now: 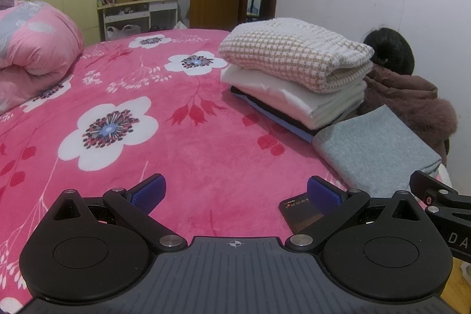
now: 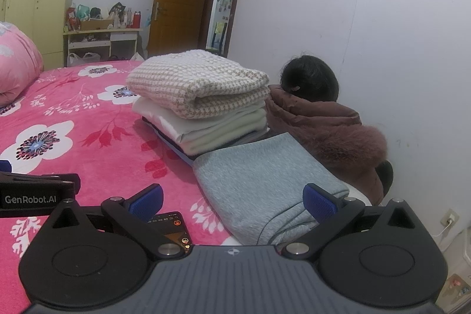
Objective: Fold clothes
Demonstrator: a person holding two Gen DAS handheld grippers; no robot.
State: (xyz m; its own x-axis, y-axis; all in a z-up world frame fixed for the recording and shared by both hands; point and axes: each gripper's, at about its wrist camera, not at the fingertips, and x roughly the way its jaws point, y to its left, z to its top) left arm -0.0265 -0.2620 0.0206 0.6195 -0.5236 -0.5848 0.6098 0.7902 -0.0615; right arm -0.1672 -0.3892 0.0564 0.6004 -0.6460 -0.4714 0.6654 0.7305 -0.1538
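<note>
Folded grey cloth (image 2: 265, 181) at bed edge, left tool (image 1: 235, 193) and right tool (image 2: 232, 199) spread apart, empty.

Bed cover (image 1: 206, 155): hot pink with white flowers and red leaves. On it, a stack (image 2: 203, 108): beige-and-white checked knit above cream, black and blue layers. Beside the stack, plain grey folded garment (image 2: 265, 184). Claw pads (image 1: 148, 193): blue.

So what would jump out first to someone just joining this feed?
The bright pink floral bedspread fills most of both views. On its right side stands a stack of folded clothes topped by a checked knit, with a folded grey garment lying just in front. Both hand-held grippers are open and empty.
</note>
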